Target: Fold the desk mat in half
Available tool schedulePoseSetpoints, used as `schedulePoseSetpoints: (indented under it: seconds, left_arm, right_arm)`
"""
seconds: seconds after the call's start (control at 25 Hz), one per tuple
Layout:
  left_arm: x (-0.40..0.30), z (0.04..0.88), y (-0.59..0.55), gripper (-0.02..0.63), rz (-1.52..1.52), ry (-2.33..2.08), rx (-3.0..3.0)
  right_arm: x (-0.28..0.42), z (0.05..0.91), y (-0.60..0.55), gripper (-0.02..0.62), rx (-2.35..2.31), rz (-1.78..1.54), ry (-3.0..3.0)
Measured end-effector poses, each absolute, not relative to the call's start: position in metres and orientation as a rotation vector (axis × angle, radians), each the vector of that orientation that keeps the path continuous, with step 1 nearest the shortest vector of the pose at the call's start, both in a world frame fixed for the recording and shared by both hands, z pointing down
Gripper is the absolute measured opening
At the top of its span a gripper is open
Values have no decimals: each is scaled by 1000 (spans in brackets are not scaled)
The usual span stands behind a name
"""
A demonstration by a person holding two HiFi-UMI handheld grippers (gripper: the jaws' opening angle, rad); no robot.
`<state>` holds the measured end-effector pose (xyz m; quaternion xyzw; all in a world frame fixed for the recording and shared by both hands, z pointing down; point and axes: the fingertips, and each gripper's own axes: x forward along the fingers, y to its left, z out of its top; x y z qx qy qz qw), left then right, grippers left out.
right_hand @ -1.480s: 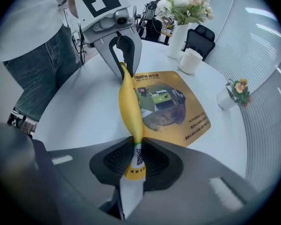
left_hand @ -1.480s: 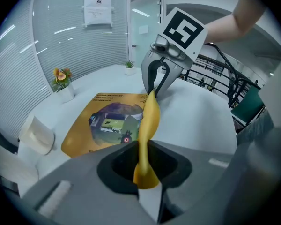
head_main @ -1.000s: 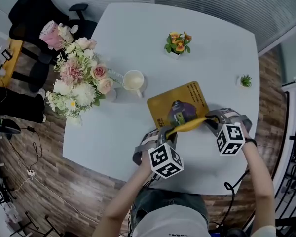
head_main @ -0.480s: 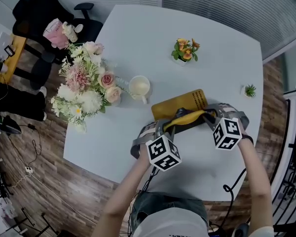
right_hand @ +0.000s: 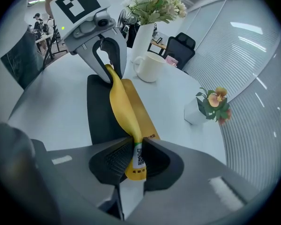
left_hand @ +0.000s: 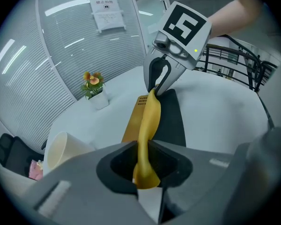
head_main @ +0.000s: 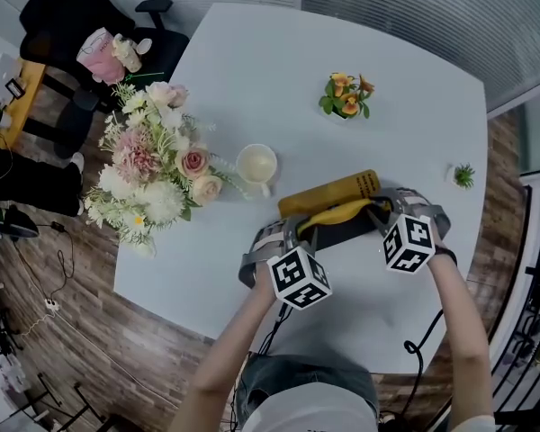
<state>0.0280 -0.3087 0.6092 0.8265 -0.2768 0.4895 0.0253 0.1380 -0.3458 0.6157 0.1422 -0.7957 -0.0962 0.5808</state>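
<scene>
The left gripper (left_hand: 141, 167) has its jaws pinched together on a yellow corner of the desk mat (head_main: 331, 193), with no gap showing around the sheet. The right gripper (right_hand: 135, 162) is closed the same way on the other near corner, the one with small print. Both hold the same lifted edge, which curls between them in a loose arc.

In the head view the mat lies on the table (head_main: 252, 61) just past both grippers, toward 12 o'clock from them. Its far strip lies flat with the yellow face up. The near part is turned over so that the black underside shows beneath the raised edge.

Judging from how that edge sags and twists, the mat is thin, light and soft. It will likely bend wherever it is unsupported rather than hold a line. The two corners of one long edge look like the right places to hold it, kept level so the fold lands square. The black backing probably grips the tabletop, which should keep the far half from sliding.

Counted:
- One mat and two grippers.
- One mug (head_main: 256, 164), at 10 o'clock from the mat.
- One bouquet (head_main: 153, 165), at 9 o'clock.
- Two small potted plants: an orange-flowered one (head_main: 346, 94) at 12 o'clock and a tiny green one (head_main: 464, 175) at 3 o'clock.
- One black chair (head_main: 63, 16), beyond the table's far left corner.
</scene>
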Motion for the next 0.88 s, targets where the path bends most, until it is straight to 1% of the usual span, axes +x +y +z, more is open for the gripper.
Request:
schedulePoseSetpoints:
  seconds: [0.2,0.36,0.44,0.56,0.6,0.64,0.68,0.76,0.88]
  left_arm:
    - [23,621,-317,81,1498,-893,2521]
    - [21,629,-319,95,1480,-889,2499]
    - [19,630,-322,113,1475,-906,2491]
    - [13,632,-328,125,1517,-948,2485]
    - [12,633,-329,130,1543,-950,2481]
    - [11,635,-329,151,1561,-950,2475]
    - [11,637,-329,170,1568,-953,2468]
    - [9,637,-331,174,1561,-974,2453]
    - [6,636,-333,204,1545,-1029,2430]
  right_arm:
    - [133,628,-355,98,355,-210,-1858]
    - [129,636,-359,119,353,-194,-1859]
    - [127,638,-361,132,357,-183,-1867]
    - [126,642,-364,150,383,-180,-1865]
    - [126,643,-365,165,392,-183,-1860]
    - [126,643,-366,162,403,-186,-1856]
    - [126,643,-368,177,418,-186,-1858]
    - [127,641,-371,195,457,-179,-1866]
    - [131,638,-377,249,531,-165,-1873]
